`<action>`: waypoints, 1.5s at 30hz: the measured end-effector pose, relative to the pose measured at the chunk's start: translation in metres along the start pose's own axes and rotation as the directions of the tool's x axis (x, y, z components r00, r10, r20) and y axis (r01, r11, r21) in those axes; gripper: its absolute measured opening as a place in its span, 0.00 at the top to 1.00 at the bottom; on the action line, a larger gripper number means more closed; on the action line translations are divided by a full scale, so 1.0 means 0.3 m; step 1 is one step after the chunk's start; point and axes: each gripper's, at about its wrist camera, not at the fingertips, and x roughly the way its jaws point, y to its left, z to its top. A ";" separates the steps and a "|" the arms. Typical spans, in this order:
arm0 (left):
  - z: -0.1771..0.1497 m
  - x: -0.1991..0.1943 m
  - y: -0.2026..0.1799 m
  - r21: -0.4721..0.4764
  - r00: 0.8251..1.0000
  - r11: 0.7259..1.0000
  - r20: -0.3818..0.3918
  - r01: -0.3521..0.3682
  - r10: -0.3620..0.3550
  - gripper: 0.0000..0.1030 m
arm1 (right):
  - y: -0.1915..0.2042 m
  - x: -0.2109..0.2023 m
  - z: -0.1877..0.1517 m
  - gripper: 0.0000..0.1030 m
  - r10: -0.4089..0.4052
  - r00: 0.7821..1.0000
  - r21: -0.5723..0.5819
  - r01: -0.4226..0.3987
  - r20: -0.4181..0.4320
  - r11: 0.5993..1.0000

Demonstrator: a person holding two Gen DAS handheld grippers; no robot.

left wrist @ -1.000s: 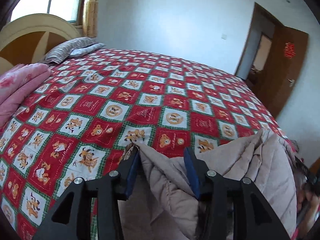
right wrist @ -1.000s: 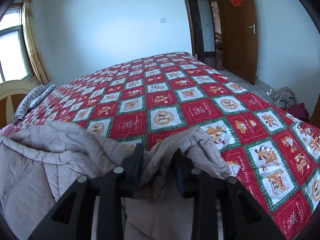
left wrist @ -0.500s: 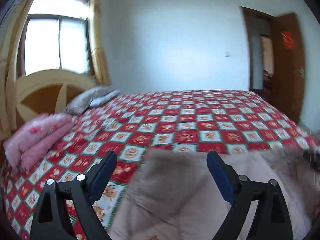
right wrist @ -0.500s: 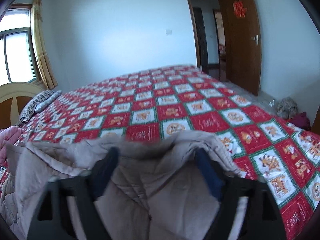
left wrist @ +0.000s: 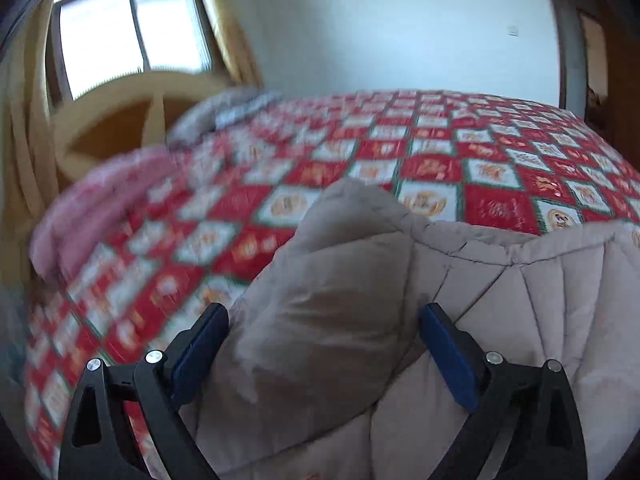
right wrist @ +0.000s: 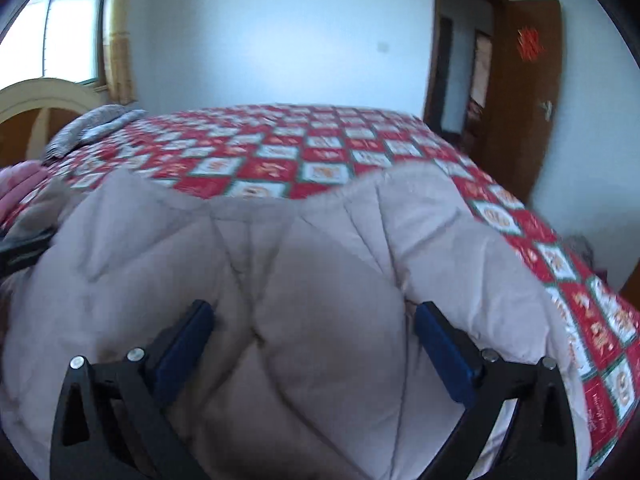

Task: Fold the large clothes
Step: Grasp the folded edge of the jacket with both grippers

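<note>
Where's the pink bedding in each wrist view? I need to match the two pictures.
Left wrist: pink bedding at mid-left, blurred, below the headboard.
Right wrist: pink bedding only a sliver at the far left edge.
Shared landmark: the grey pillow beside the headboard.

A red paper ornament (right wrist: 530, 44) is stuck on the brown wooden door (right wrist: 524, 92), its characters too blurred to read; print on the red-and-white checked bedspread (right wrist: 280, 152) is likewise illegible

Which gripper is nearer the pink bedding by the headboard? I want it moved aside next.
Left. The left gripper hangs open over the beige quilted coat's near-left edge, with the pink bedding just ahead-left. The right gripper, also open, sits farther right over the coat.
</note>
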 end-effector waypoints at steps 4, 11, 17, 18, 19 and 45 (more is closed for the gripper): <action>-0.021 0.060 0.059 -0.098 0.996 0.993 -0.040 0.069 -0.073 0.05 | -0.037 0.101 0.011 0.00 0.005 0.999 0.043 -0.003 -0.049 0.999; -0.060 0.111 0.051 -0.135 0.990 0.984 -0.062 0.118 -0.127 0.01 | -0.025 0.129 -0.018 0.00 -0.021 0.996 0.035 0.024 -0.085 0.999; -0.067 0.127 0.032 -0.117 0.990 0.987 -0.075 0.109 -0.118 0.01 | -0.006 0.151 -0.032 0.00 -0.055 0.991 0.009 0.056 -0.120 0.998; -0.067 0.131 0.028 -0.114 0.990 0.988 -0.079 0.108 -0.117 0.01 | -0.005 0.152 -0.034 0.00 -0.059 0.991 0.007 0.060 -0.123 0.998; -0.067 0.134 0.028 -0.111 0.990 0.988 -0.081 0.107 -0.116 0.01 | -0.004 0.152 -0.036 0.00 -0.061 0.990 0.005 0.062 -0.125 0.998; -0.065 0.160 0.005 -0.080 0.991 0.993 -0.098 0.087 -0.095 0.01 | 0.006 0.105 0.001 0.00 -0.114 0.980 0.017 0.119 -0.165 0.993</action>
